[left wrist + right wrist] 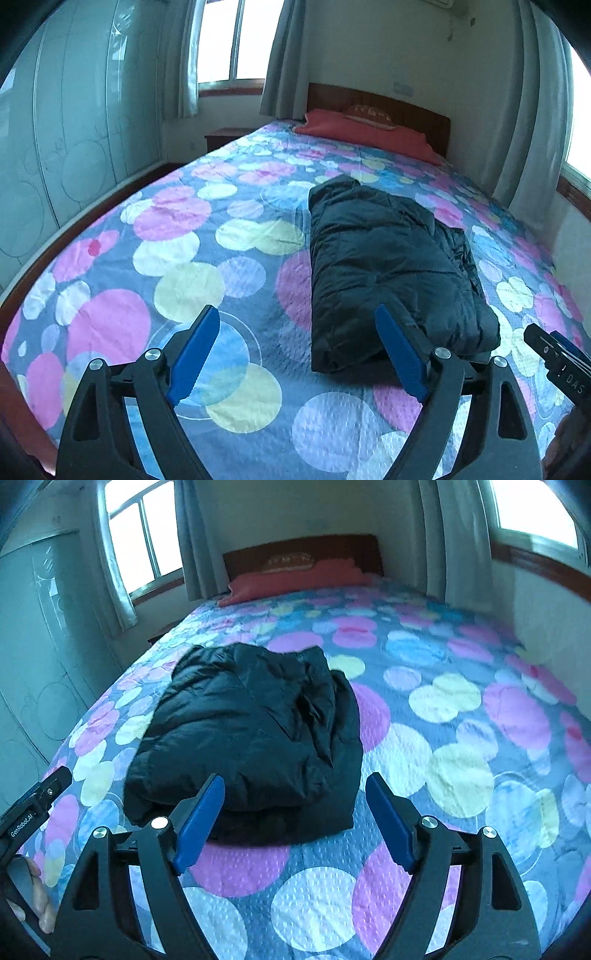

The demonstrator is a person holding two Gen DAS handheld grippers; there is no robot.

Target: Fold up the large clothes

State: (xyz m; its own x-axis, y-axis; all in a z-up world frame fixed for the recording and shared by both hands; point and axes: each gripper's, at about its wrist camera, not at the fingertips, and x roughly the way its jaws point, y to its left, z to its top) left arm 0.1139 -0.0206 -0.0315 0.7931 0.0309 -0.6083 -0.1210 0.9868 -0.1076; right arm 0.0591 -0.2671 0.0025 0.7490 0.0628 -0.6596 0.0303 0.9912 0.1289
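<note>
A black padded jacket lies folded into a thick bundle on the bed, also seen in the right wrist view as the jacket. My left gripper hovers above the bedspread near the bundle's near left corner, jaws wide apart with nothing between them. My right gripper hangs over the bundle's near right edge, open, its blue pads clear of the fabric. The right gripper's body shows at the right edge of the left wrist view, and the left gripper's body at the left edge of the right wrist view.
The bed carries a bedspread with large coloured circles. A red pillow lies against the wooden headboard. A pale wardrobe runs along the left, with a bedside cabinet and curtained windows beyond. A hand holds the left gripper.
</note>
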